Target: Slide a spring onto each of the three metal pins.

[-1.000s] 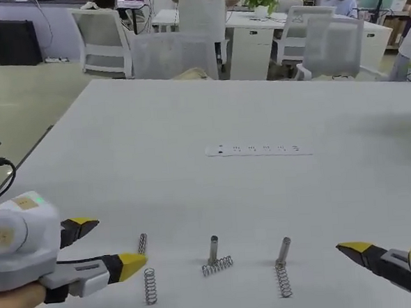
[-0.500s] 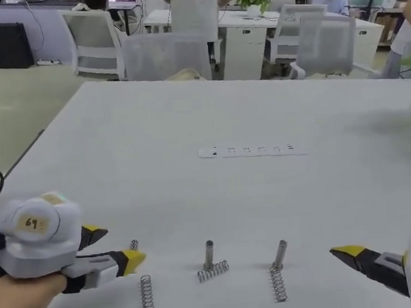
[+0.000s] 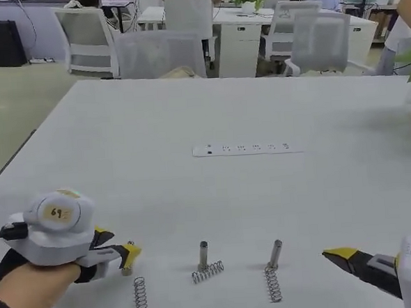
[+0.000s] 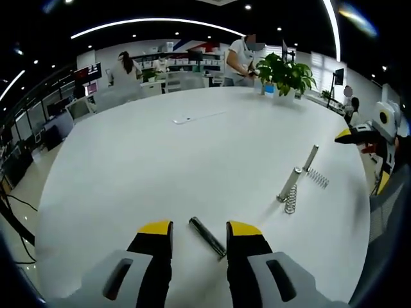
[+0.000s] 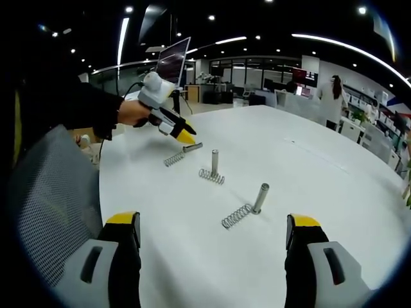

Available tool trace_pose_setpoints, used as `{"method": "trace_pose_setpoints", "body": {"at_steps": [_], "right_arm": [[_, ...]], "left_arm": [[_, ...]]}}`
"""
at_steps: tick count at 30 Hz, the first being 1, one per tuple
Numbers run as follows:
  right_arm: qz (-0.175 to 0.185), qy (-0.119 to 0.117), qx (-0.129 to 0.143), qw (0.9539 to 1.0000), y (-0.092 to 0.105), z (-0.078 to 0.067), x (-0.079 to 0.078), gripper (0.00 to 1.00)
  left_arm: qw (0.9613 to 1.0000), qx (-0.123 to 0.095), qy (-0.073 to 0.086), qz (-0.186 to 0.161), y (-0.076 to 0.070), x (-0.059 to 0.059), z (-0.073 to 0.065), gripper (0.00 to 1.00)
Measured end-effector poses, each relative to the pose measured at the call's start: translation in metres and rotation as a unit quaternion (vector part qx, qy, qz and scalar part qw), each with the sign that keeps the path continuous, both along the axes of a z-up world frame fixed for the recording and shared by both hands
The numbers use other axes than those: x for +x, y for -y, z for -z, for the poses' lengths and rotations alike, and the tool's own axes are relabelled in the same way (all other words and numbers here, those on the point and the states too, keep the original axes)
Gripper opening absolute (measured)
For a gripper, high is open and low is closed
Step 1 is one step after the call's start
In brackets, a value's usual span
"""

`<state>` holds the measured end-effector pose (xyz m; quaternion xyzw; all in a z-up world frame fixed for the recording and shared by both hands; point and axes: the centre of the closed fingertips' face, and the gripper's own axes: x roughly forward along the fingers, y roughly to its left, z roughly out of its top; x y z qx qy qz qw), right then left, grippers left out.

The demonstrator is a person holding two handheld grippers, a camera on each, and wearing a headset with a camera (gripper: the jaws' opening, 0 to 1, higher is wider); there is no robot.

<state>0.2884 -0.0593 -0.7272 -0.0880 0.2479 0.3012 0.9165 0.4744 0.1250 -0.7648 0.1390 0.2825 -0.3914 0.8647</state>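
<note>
Your left gripper [image 4: 199, 228] is spread, with one jaw on either side of the left pin [image 4: 207, 236]. The gap is wider than the pin, and I can't tell if either jaw touches it. In the right gripper view that pin looks tipped nearly flat, not upright like the other two.

The left spring [image 3: 140, 296] lies loose on the table [image 3: 189, 113], just on the near side of that pin, close to your left jaw tips.

The middle pin [image 3: 203, 253] is upright. The middle spring [image 3: 208, 271] lies flat at its foot, either touching it or just beside it.

The right pin [image 3: 275, 253] is upright. The right spring [image 3: 272, 284] lies on the table, running from the pin's foot toward you.

All three springs are on the table, none threaded on a pin yet.

Your right gripper [image 5: 212, 220] is wide open, low at the near right and well apart from the right pin.

A power strip [image 3: 247, 148] sits farther back, mid-table.
</note>
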Motion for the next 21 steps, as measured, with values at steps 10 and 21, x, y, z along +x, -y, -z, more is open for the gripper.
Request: {"method": "trace_pose_setpoints", "body": {"at_steps": [10,21], "right_arm": [[-0.003,-0.001,0.001,1.0,-0.002,0.002,-0.002,0.92],[-0.002,0.004,-0.004,1.0,0.0,0.001,-0.002,0.92]], "left_arm": [[0.9997,0.009,-0.018,-0.013,0.003,0.0,0.01,0.19],[0.999,0.038,-0.019,-0.014,0.003,0.006,0.017,0.12]]}}
